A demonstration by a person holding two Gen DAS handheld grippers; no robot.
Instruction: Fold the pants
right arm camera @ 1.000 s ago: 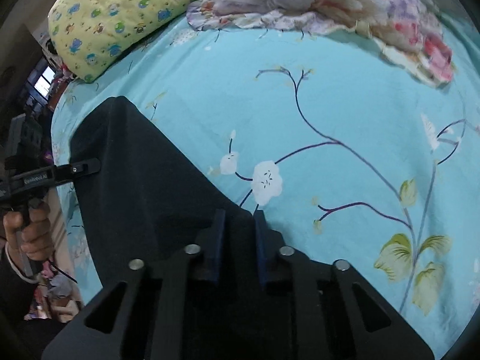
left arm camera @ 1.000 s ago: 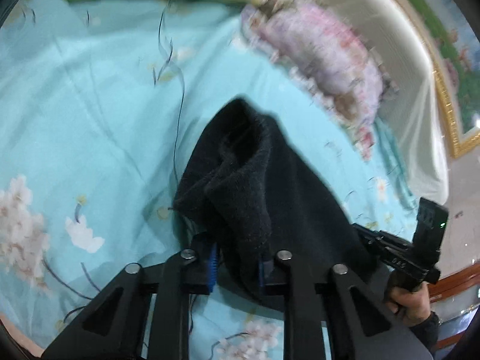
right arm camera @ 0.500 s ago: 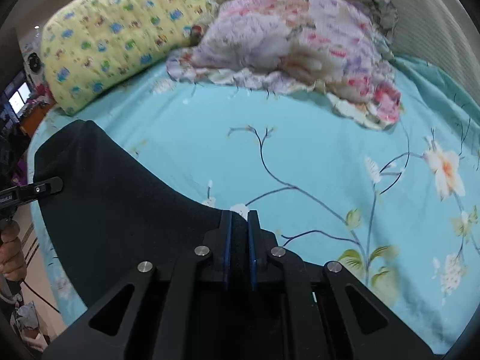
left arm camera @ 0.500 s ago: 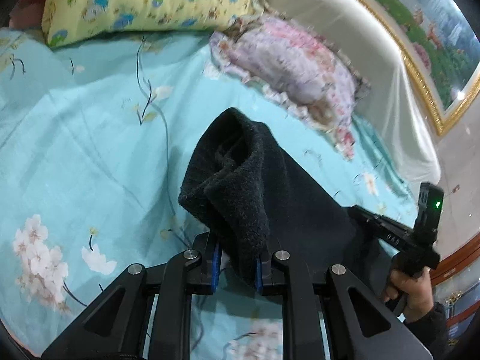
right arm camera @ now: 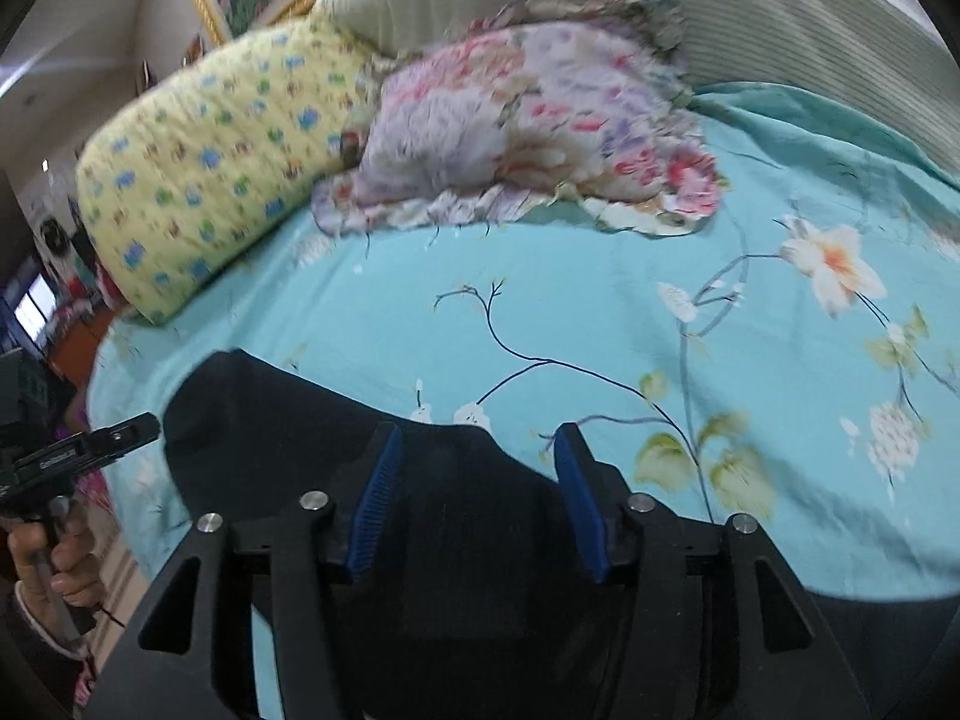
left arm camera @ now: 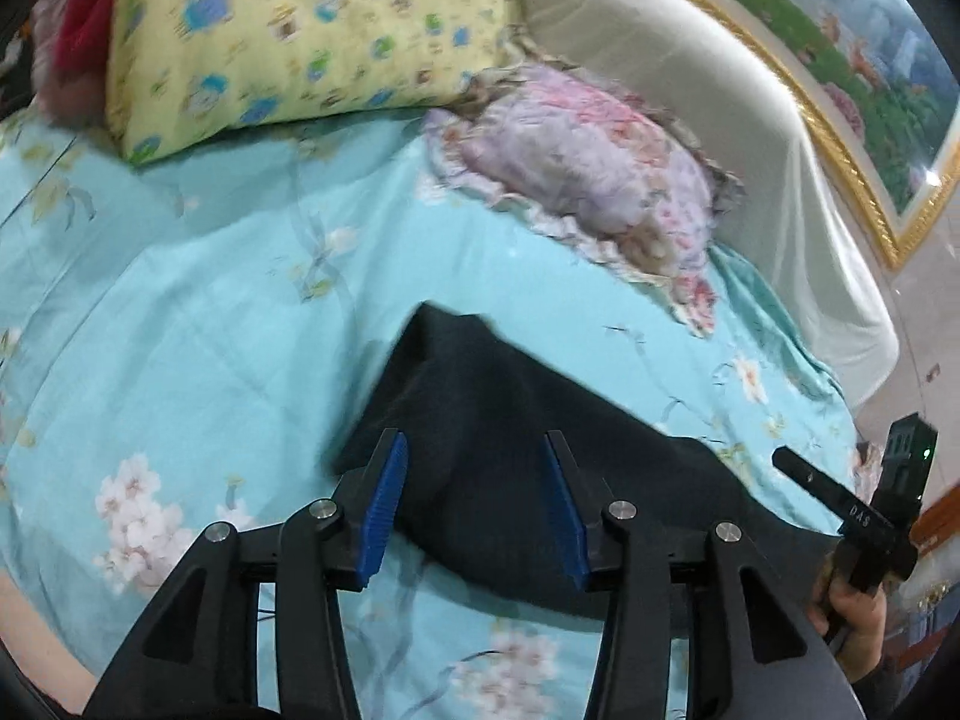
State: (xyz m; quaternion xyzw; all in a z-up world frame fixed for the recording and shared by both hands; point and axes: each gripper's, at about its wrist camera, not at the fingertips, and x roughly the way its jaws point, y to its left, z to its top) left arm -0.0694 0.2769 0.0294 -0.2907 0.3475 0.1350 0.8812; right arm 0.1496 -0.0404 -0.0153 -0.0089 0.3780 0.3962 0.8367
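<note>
On the turquoise bedsheet (left arm camera: 180,312), both claws, earlier clamping the black pants (left arm camera: 516,420), are opening, cloth released.

1. One pair of black pants (left arm camera: 528,438).
2. Two pillows: one yellow pillow (left arm camera: 312,36), one floral pillow (left arm camera: 588,162).
3. Two grippers: left gripper (left arm camera: 474,480), right gripper (right arm camera: 474,474).
4. One framed picture (left arm camera: 840,54).

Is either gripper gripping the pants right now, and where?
Neither. Both the left gripper and right gripper are opening, fingers clear of the black pants lying beneath.
</note>
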